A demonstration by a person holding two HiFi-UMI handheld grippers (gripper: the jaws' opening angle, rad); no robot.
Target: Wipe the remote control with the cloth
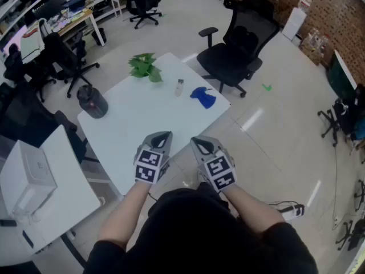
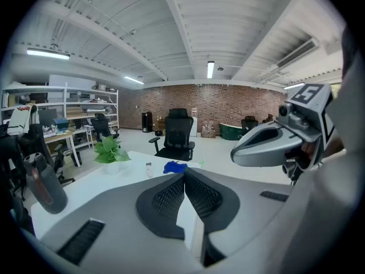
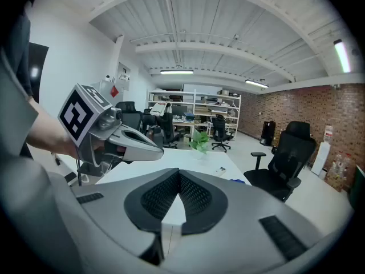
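Both grippers: left gripper [image 1: 161, 137] and right gripper [image 1: 201, 144] clenched empty, at near edge of white table [image 1: 137, 124].
Remote control [image 1: 179, 87]: far ahead, lying lengthwise away from them.
Blue cloth [image 1: 203, 96]: just right of it, apart; right gripper nearer.

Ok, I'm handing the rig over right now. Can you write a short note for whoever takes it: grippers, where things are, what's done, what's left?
Left gripper: shut, nothing held, hovering at the near corner of the table.
Right gripper: shut, nothing held, beside the left one.
Cloth: blue, crumpled, at the far edge of the table.
Remote: just left of the cloth, not touching it.
Also on the table: a plant and a dark jug, both away from the work.
Done: nothing, neither item has been picked up.
Left: reach across, pick up the cloth, steady the remote, wipe it.
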